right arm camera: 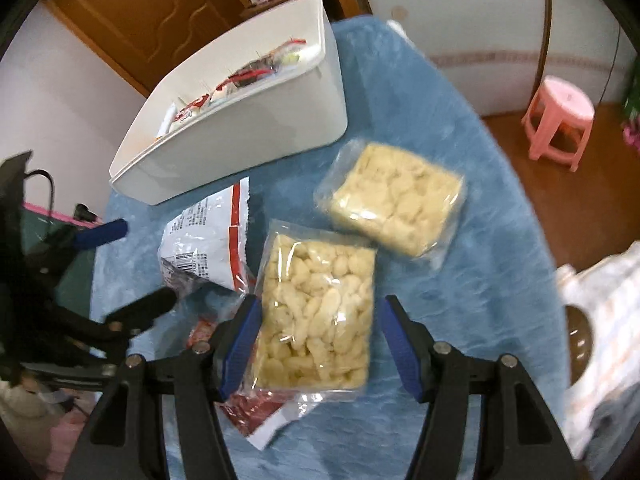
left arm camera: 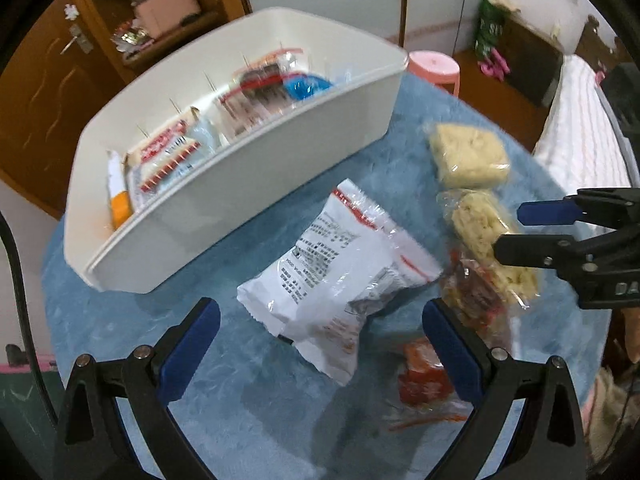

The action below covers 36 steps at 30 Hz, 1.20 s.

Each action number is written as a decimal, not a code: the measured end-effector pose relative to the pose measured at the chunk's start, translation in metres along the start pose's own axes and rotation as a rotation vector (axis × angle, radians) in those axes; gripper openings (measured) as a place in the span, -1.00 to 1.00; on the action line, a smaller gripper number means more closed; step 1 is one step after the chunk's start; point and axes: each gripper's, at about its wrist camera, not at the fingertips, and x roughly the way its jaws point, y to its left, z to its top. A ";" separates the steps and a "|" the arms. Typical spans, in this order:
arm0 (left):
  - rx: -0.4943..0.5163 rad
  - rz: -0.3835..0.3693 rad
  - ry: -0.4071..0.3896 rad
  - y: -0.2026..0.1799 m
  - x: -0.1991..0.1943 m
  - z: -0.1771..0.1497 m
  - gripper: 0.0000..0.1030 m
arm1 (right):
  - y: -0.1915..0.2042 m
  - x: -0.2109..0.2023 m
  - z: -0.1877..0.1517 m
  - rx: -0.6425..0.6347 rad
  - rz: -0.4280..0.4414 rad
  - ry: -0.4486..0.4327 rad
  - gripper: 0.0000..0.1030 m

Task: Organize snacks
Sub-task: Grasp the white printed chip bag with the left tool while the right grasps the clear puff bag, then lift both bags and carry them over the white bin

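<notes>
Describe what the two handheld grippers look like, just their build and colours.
Both the left gripper and the right gripper are black plastic clamp-style tools. Each has two angular arms, silver rivets at the pivots and blue pads lining the fingers. The right gripper's side carries white lettering, only partly readable. A black cable runs beside the left one.

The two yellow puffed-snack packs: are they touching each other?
Apart. In the right wrist view a strip of blue cloth shows between the nearer pack and the farther pack.
</notes>
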 end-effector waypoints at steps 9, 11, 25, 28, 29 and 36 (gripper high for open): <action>-0.058 -0.046 0.060 0.020 0.039 0.010 0.96 | 0.002 0.023 -0.006 0.004 -0.015 0.020 0.23; -0.068 -0.057 0.074 0.022 0.047 0.011 0.96 | 0.002 0.023 -0.008 0.000 -0.024 0.010 0.23; -0.121 -0.080 0.082 0.027 0.067 0.012 0.58 | 0.021 0.025 -0.013 -0.046 -0.102 0.004 0.24; -0.143 -0.068 0.068 0.024 0.058 0.008 0.43 | 0.026 0.023 -0.013 -0.065 -0.116 0.000 0.21; -0.145 -0.054 0.058 0.023 0.054 0.007 0.39 | 0.028 0.022 -0.014 -0.077 -0.119 -0.002 0.20; -0.185 -0.046 -0.001 0.017 0.016 -0.008 0.33 | 0.043 0.006 -0.027 -0.116 -0.146 -0.028 0.18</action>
